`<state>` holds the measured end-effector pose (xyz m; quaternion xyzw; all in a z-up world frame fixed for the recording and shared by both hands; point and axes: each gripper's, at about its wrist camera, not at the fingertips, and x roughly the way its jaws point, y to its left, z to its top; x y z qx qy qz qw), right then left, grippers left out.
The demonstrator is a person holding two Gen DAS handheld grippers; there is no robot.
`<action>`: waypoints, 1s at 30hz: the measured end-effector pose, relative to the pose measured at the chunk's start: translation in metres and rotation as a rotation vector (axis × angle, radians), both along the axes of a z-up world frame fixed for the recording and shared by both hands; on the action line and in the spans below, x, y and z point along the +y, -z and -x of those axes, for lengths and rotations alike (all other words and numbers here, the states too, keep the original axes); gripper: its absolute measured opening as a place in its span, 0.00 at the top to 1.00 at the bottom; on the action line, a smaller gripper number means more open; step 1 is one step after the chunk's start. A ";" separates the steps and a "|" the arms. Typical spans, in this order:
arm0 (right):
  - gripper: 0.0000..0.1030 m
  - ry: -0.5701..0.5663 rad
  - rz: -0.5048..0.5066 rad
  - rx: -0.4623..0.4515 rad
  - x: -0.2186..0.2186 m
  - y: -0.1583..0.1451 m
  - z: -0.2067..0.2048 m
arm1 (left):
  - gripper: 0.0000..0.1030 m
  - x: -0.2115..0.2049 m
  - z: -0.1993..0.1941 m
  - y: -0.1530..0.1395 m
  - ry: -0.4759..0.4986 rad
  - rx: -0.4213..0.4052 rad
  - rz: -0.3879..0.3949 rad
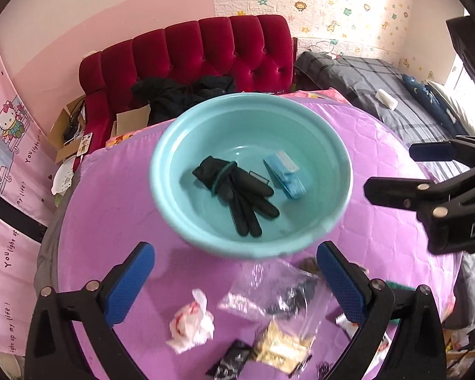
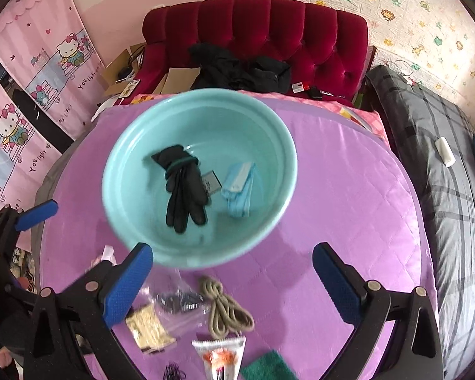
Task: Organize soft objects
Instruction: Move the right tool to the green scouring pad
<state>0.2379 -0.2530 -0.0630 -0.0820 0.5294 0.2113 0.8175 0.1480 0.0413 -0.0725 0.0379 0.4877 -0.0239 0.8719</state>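
Blue-padded fingers of the left gripper point(image 1: 236, 280) are seen spread as wide as they go, with nothing held between them. Just below and between them, small items lie scattered on a purple quilted cover point(image 1: 380, 221): a crumpled white wrapper point(image 1: 191, 321), a clear plastic bag point(image 1: 269, 294) and a gold foil packet point(image 1: 280, 346). Ahead of the fingertips sits a teal basin point(image 1: 174, 209), in which a pair of black gloves point(image 1: 237, 190) and, just beside them, a folded blue face mask point(image 1: 285, 174) are already placed.

To the right, the right gripper point(image 2: 232, 280) is likewise fully spread and empty. Between its fingers a coiled beige cord point(image 2: 226, 308) is seen, with a green cloth point(image 2: 266, 365) and an orange-and-white sachet point(image 2: 220, 357) nearer still.

By appearance, one placing step is complete and a fresh pick is due. A soft item among the loose pieces, perhaps the green cloth or cord, would need to be chosen, approached from above, pinched, and carried forward into the basin.
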 end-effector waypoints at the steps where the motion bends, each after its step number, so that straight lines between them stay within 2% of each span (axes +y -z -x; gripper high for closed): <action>1: 0.00 0.001 0.002 0.001 -0.004 0.000 0.005 | 0.00 0.000 0.006 0.000 0.001 -0.003 -0.002; 9: 0.00 -0.011 0.017 -0.008 -0.035 0.006 0.045 | 0.00 0.000 0.055 0.008 -0.010 0.001 0.011; 20: 0.00 0.004 0.053 -0.014 -0.075 0.030 0.090 | 0.00 -0.005 0.108 0.021 -0.020 -0.019 0.023; 30: 0.00 0.013 0.076 0.000 -0.106 0.068 0.123 | 0.00 -0.004 0.150 0.055 -0.037 0.004 0.009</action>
